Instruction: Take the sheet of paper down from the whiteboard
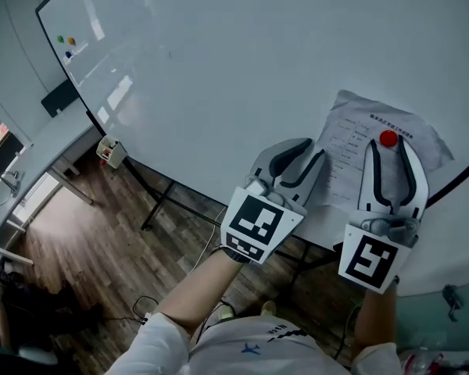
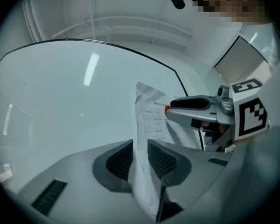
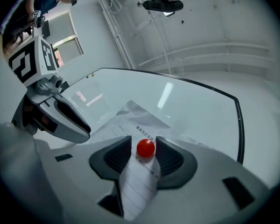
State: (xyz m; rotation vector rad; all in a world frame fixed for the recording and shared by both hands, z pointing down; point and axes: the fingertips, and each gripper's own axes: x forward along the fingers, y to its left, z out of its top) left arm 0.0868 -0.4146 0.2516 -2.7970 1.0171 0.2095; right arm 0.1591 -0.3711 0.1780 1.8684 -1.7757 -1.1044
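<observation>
The sheet of paper hangs on the right part of the whiteboard. Its long side runs from near to far. A red magnet holds it at its far end. The magnet sits right between the jaws of the right claw, which are spread and do not squeeze it. The left claw pinches the sheet's left edge. I think the magnet must come off first.
</observation>
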